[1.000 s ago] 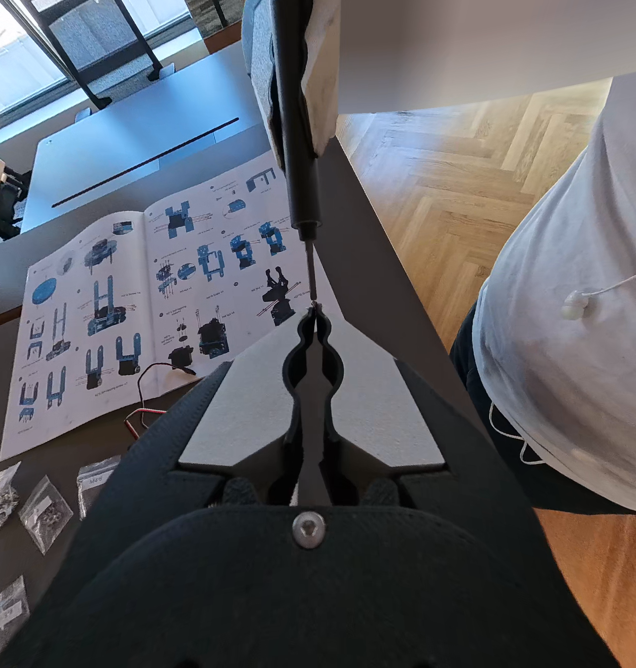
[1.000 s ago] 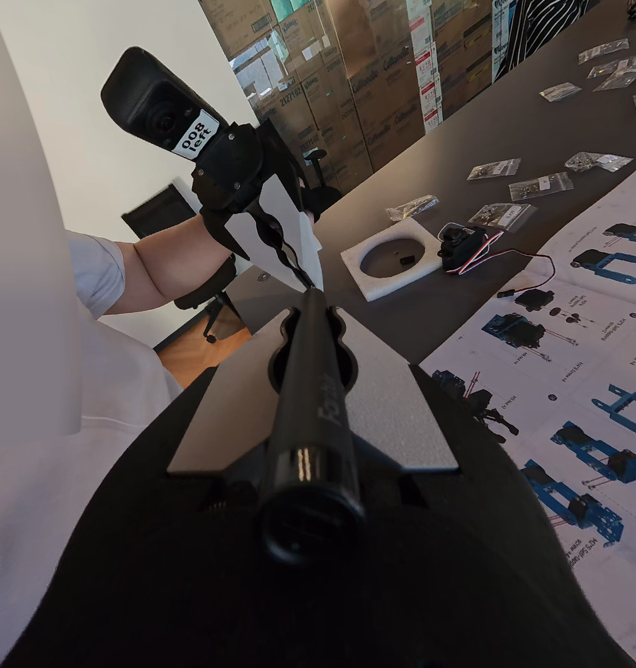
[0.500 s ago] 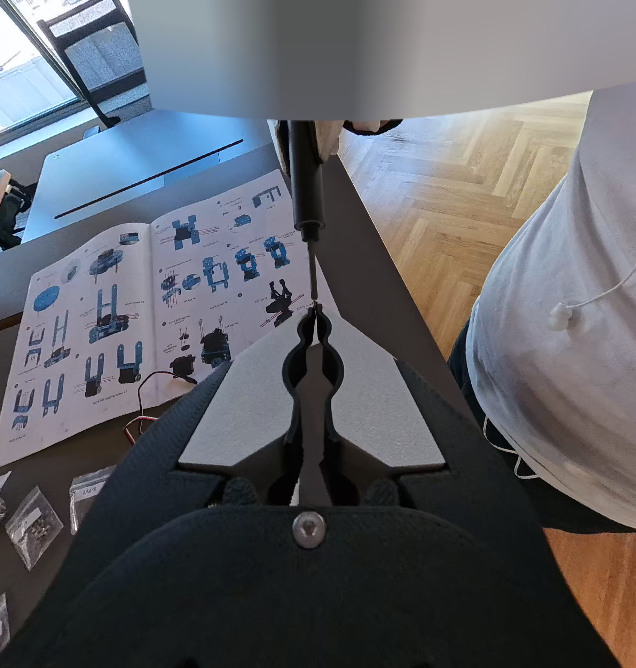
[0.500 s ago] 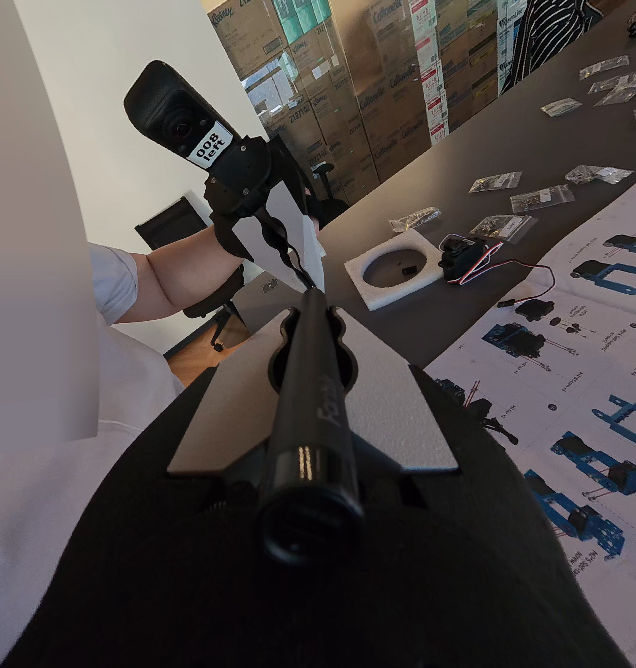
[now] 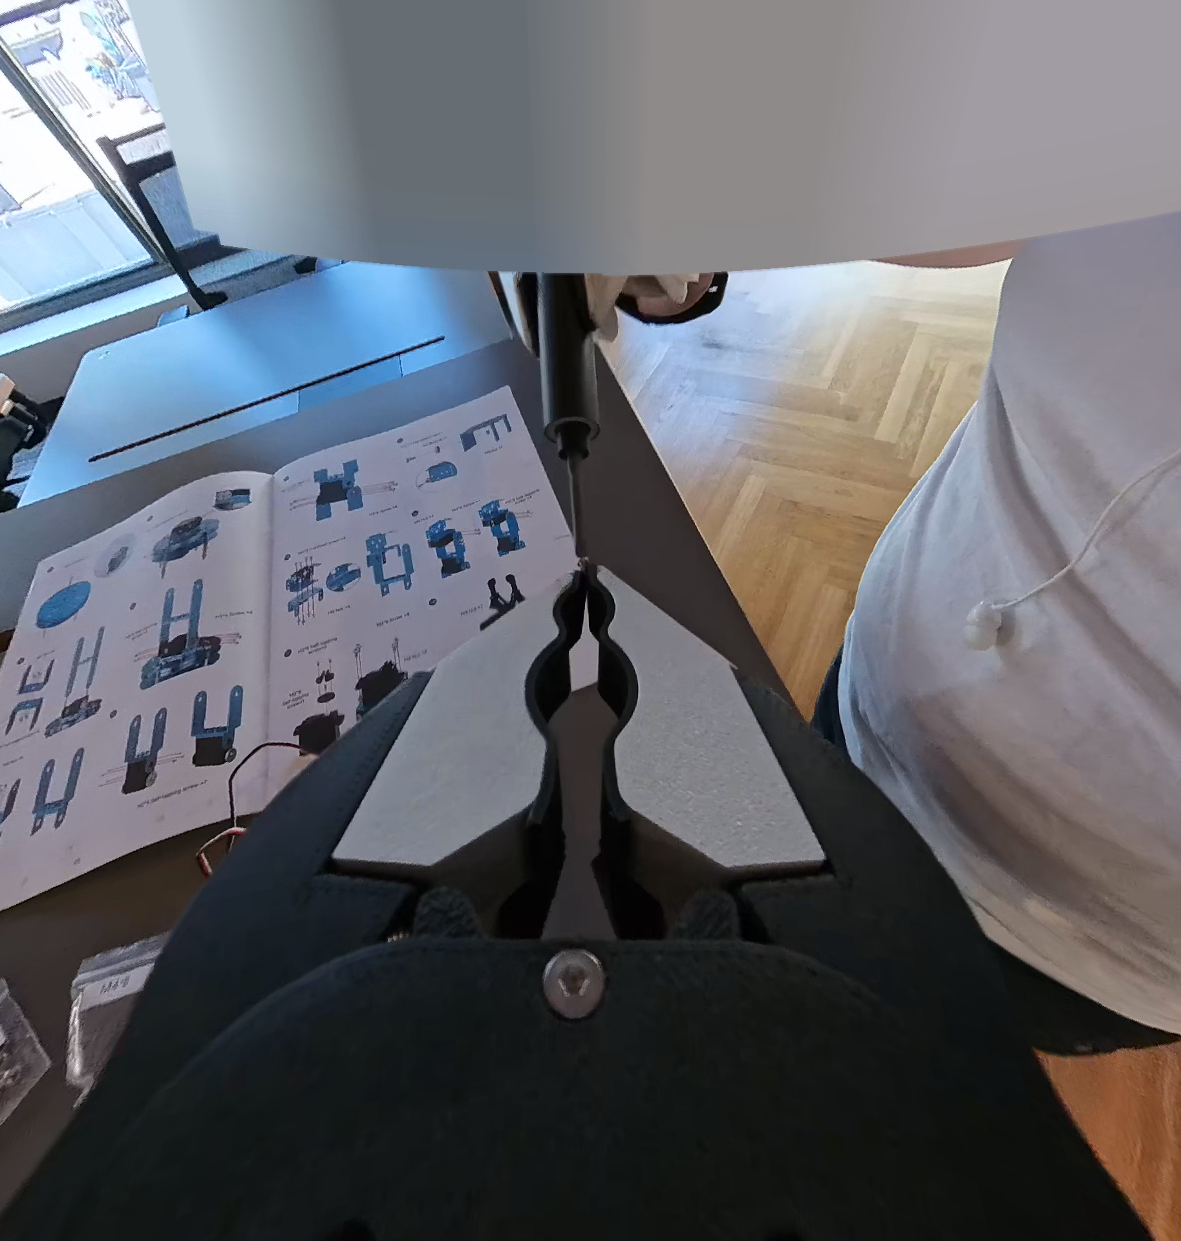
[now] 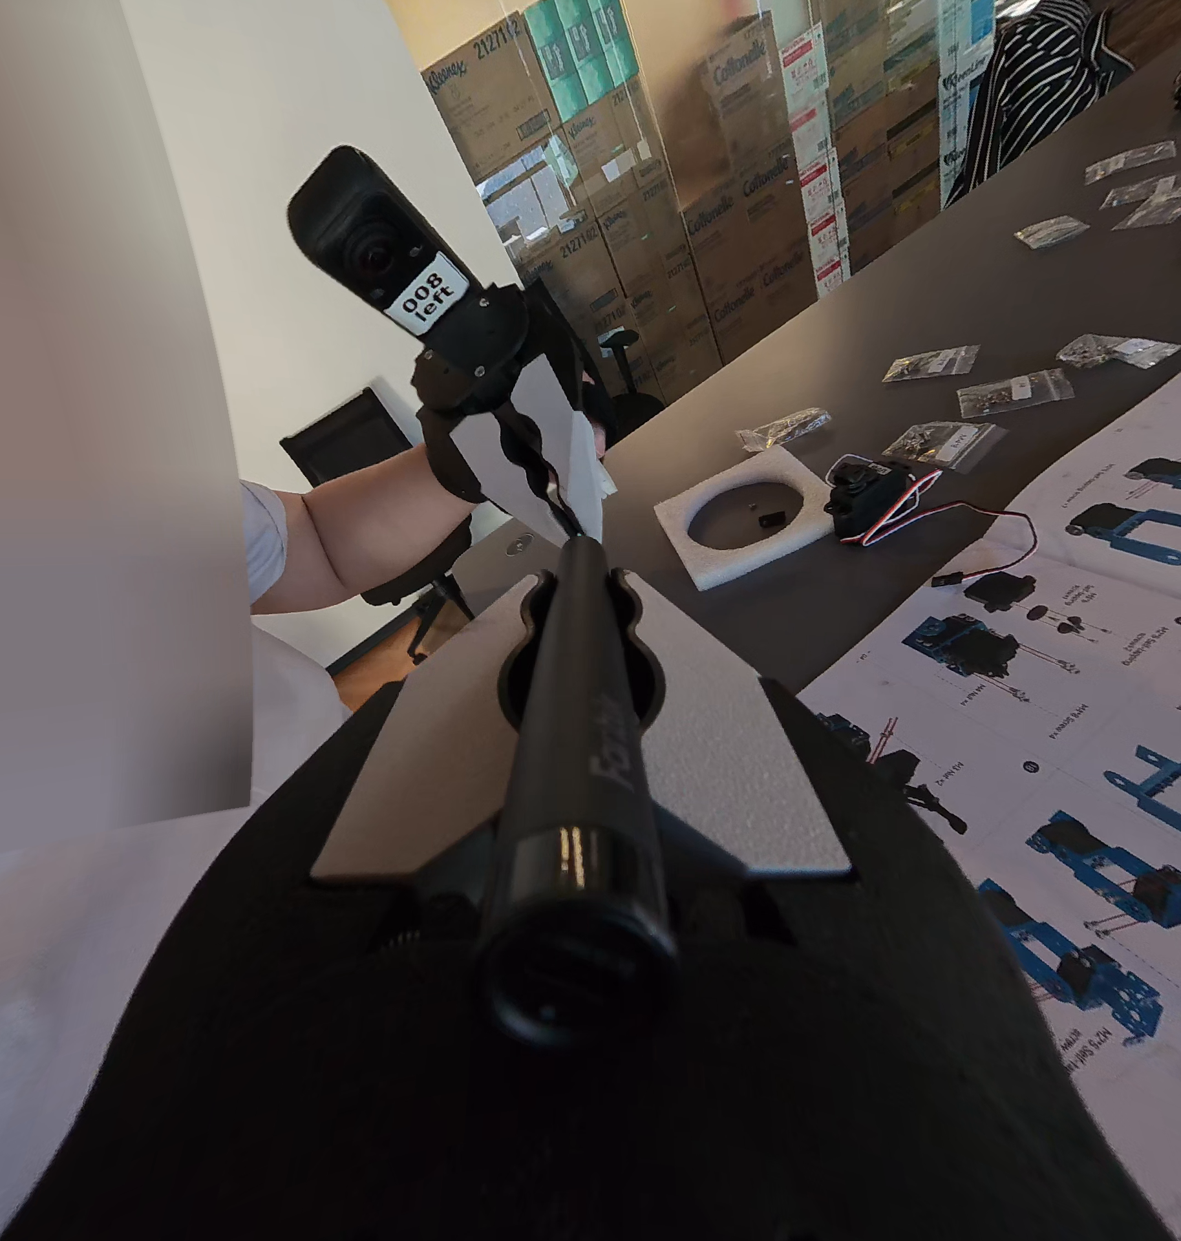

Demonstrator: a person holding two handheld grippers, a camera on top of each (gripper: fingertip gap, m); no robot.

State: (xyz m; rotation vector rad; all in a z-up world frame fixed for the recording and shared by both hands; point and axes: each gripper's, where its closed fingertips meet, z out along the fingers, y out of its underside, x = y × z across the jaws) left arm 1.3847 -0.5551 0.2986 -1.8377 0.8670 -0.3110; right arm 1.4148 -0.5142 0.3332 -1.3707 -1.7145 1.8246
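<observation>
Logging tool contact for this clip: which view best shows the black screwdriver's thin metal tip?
The left wrist view: the black screwdriver's tip meets the closed left gripper. The right wrist view shows mainly the handle clamped in the right gripper, tip hidden.

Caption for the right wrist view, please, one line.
Right gripper clamps a black screwdriver, its tip meeting the shut left gripper above the dark table.

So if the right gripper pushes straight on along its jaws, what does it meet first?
Likely the left gripper: the screwdriver clamped in the right gripper already has its tip at the left's shut jaws, above the table. Whether the left gripper pinches anything is too small to tell.
</observation>
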